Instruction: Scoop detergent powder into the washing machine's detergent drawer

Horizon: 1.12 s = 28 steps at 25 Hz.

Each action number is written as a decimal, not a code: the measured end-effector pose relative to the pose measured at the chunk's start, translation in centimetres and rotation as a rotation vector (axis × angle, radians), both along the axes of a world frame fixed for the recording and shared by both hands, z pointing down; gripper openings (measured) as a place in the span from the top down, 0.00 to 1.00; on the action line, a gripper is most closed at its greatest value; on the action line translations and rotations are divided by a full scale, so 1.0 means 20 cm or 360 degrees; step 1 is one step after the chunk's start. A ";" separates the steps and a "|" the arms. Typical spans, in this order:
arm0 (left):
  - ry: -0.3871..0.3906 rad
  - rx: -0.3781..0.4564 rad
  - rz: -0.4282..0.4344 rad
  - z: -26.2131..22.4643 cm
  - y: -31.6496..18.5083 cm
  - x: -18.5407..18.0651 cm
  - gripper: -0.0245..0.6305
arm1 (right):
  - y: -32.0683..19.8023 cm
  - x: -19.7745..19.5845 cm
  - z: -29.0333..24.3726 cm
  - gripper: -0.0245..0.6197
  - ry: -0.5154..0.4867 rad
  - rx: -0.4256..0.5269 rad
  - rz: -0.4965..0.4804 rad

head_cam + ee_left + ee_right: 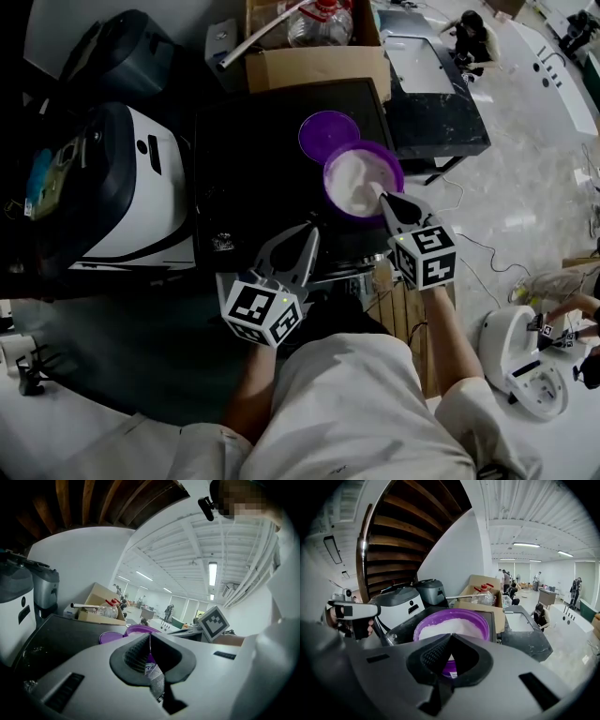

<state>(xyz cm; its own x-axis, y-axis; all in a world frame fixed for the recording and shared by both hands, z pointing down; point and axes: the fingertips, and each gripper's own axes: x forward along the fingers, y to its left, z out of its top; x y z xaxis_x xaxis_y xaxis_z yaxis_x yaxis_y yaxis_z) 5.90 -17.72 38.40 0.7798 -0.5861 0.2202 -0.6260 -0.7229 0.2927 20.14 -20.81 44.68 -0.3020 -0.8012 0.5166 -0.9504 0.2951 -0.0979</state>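
Right gripper jaws closed, seemingly empty, tips at near rim of purple powder tub; left gripper closed, tub just ahead-right

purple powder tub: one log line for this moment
purple round tub of white powder: open | right gripper: shut, tips by tub rim | left gripper: shut, nothing held
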 end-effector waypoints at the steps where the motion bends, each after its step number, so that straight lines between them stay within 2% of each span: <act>1: 0.0000 0.0000 -0.0001 0.00 0.00 0.00 0.93 | 0.00 0.00 0.00 0.95 -0.0008 -0.0007 -0.0004; 12: 0.0014 -0.0002 -0.0006 -0.01 0.00 -0.01 0.93 | 0.02 -0.06 0.00 0.95 -0.0081 -0.0063 -0.0047; 28: 0.0012 0.0003 -0.0010 0.00 0.01 0.00 0.93 | 0.04 -0.11 0.01 0.95 -0.0305 -0.0113 -0.0070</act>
<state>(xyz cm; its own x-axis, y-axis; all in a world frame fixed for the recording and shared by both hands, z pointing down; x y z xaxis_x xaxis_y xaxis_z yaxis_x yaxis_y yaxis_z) 5.86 -17.46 38.39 0.7777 -0.5912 0.2135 -0.6283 -0.7195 0.2961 17.91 -20.05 44.87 -0.4342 -0.7487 0.5010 -0.8987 0.3219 -0.2978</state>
